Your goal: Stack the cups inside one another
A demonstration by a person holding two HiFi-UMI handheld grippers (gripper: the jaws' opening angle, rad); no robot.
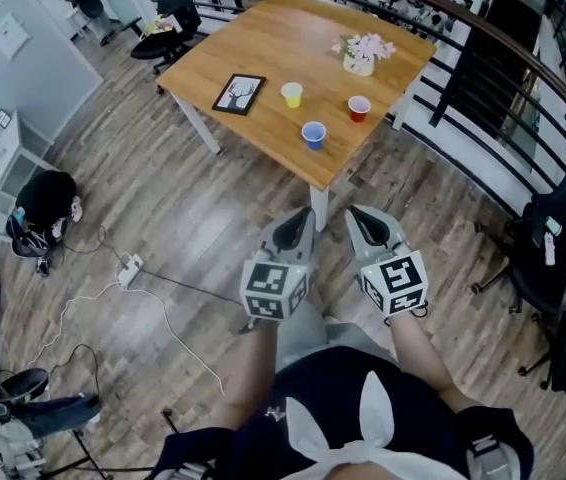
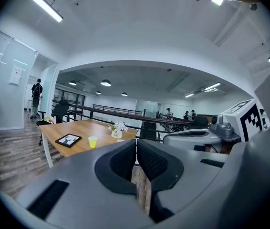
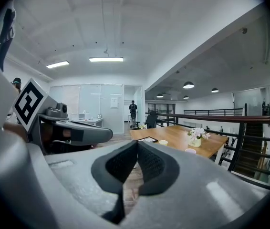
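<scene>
The right hand-held gripper (image 3: 136, 144) had its jaws closed together with nothing between them. Beyond the tips, toward two o'clock, stood the wooden counter (image 3: 175, 135), carrying a vase of flowers (image 3: 195, 136), a dark picture frame (image 3: 148, 139), a pale yellow cup (image 3: 163, 142) and a second cup (image 3: 191, 150). At nine o'clock hung the left hand-held gripper (image 3: 73, 132). A black railing (image 3: 249, 120) ran at three o'clock.

The person wears a dark navy top (image 1: 328, 403) with a white rabbit-ear shape (image 1: 375, 413) on its front, and grey trousers (image 1: 301, 330). The left gripper (image 1: 306, 214) and right gripper (image 1: 356, 214) have smooth light-grey shells. Each carries a white marker cube (image 1: 275, 290) printed with black squares. Their jaws are lined with black ribbed pads (image 2: 123, 161).
</scene>
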